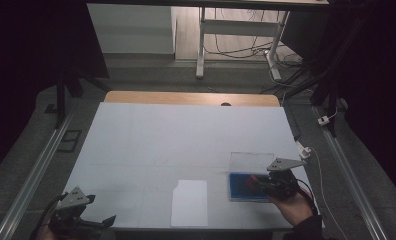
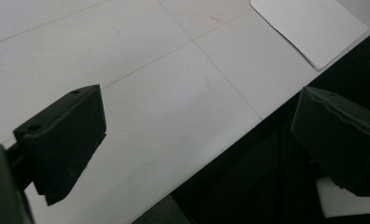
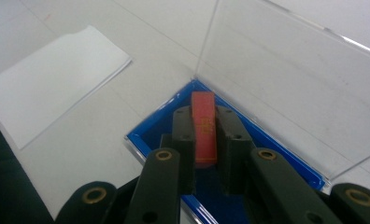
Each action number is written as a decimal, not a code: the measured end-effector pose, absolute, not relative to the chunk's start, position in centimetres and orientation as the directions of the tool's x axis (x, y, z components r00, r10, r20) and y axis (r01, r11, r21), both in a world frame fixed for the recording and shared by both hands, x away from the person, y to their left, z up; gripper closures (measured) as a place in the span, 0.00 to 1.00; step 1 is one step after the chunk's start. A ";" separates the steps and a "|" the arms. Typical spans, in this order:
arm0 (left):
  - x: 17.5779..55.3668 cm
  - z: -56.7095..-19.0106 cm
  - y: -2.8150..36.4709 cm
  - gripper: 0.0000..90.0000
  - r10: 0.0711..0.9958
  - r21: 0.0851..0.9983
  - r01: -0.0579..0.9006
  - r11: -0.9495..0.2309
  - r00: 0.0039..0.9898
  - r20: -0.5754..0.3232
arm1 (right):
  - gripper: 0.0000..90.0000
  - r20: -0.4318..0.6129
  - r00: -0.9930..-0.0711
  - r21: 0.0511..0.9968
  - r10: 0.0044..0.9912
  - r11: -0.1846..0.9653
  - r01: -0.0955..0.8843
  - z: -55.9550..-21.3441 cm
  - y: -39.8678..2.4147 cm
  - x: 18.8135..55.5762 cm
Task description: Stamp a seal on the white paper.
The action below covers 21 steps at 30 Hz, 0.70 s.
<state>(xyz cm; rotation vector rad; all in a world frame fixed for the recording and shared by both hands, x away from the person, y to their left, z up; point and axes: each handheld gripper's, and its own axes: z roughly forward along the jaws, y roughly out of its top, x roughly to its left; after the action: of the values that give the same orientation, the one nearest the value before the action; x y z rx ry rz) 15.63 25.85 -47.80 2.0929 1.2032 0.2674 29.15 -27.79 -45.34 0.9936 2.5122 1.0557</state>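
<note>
Your table (image 1: 151, 135) is covered in a white sheet crossed by thin pencil lines, and most of it lies bare. Near the front edge, about the middle, sits a white paper card (image 1: 189, 202), flat and untouched, well apart from both of your tools. To its right is the clear-lidded case (image 1: 242, 186): a blue tray with its transparent lid (image 1: 251, 161) standing open at the back, hinged up away from you.

Your right gripper (image 3: 204, 135) is over that blue tray, clenched on a small red block (image 3: 203, 122) that stands up between the two black pads. In the right gripper view the block's top pokes above the pads, and the blue floor of the tray shows all round it, so the block is inside the case or just above its floor; you cannot tell from here whether it rests on the bottom.

Your left gripper (image 2: 197, 140) hangs at the near left corner of the table with its jaws spread wide and nothing between them.

As a judgement, you are at the case with the block in hand, either lifting it out or setting it in. Whichever it is, keep the travel straight and vertical so the block clears the tray's low blue rim and stays off the upright lid
</note>
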 end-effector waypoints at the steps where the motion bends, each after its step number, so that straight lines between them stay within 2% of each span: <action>1: 15.6 -47.8 25.9 0.04 0.822 0.660 0.678 -0.324 0.547 -0.158 | 0.89 0.048 -0.741 0.709 0.670 0.500 0.497 -45.3 -27.6 29.2; 21: 15.6 -47.8 25.9 0.04 0.822 0.659 0.678 -0.326 0.547 -0.157 | 0.89 0.090 -0.788 0.721 0.610 0.505 0.473 -45.0 -24.9 28.8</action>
<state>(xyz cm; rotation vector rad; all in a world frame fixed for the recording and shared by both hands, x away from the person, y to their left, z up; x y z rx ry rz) 15.64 25.85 -47.80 2.0933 1.2040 0.2670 28.79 -24.87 -44.99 0.9338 2.5691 1.1484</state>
